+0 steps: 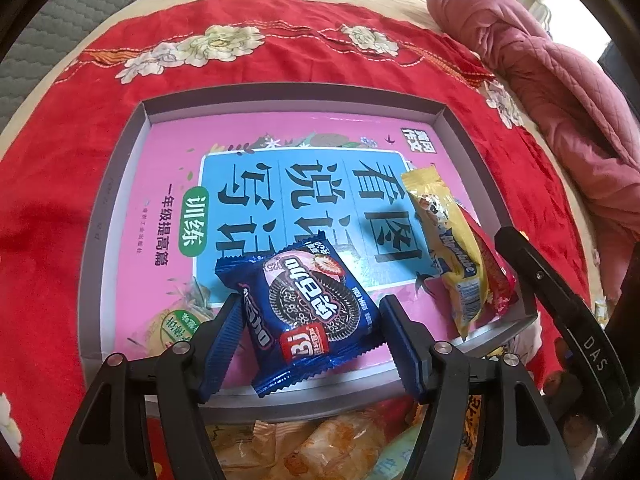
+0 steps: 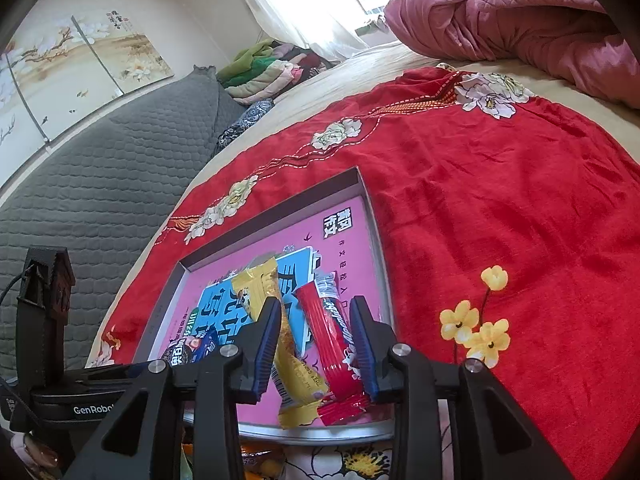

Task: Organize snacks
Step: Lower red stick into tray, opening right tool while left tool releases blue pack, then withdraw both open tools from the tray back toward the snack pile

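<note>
A grey tray [image 1: 296,94] holding a pink book [image 1: 160,184] sits on the red cloth. A blue cookie packet [image 1: 308,308] lies flat at the tray's near edge, between the fingers of my left gripper [image 1: 312,304]. That gripper is open, with the pads beside the packet and not squeezing it. A yellow bar [image 2: 292,360] and a red bar [image 2: 328,344] lie side by side in the tray's right corner. My right gripper [image 2: 316,304] is slightly open around them, the red bar close to its right finger. The blue packet [image 2: 192,350] also shows at the left in the right wrist view.
A red floral cloth [image 2: 500,208] covers the bed. A pink quilt [image 2: 520,20] is bunched at the back right and a grey quilted cover [image 2: 100,184] lies at the left. Several more wrapped snacks [image 1: 320,440] lie below the tray's near edge. Folded clothes [image 2: 272,68] are piled by the window.
</note>
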The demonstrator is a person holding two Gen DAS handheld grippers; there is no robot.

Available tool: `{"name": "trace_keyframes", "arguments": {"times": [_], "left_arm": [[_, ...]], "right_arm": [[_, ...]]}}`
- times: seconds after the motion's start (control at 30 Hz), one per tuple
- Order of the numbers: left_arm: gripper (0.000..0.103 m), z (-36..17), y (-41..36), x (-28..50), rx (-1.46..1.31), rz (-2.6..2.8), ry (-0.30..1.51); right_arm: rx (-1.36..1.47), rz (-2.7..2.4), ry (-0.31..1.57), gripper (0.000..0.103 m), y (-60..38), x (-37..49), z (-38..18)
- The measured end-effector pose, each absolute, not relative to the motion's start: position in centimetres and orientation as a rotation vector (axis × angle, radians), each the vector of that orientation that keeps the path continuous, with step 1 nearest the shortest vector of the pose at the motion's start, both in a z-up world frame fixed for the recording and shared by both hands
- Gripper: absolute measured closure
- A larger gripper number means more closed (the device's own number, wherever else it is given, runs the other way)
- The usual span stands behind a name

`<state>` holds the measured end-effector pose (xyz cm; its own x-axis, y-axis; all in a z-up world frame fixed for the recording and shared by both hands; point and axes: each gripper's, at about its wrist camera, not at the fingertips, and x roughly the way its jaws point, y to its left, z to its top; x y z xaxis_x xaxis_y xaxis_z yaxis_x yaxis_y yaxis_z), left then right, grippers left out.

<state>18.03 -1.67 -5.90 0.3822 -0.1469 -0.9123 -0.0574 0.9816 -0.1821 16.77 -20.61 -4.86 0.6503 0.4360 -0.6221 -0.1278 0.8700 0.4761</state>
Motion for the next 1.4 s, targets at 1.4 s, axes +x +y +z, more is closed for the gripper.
{"name": "trace_keyframes", "arguments": {"times": [1.4], "left_arm": [[0.028, -1.9, 1.8, 15.0, -0.223, -0.017, 1.100]], "right_arm": [[0.323, 0.366, 0.723, 0.032, -20.0, 14.9, -2.2]]}}
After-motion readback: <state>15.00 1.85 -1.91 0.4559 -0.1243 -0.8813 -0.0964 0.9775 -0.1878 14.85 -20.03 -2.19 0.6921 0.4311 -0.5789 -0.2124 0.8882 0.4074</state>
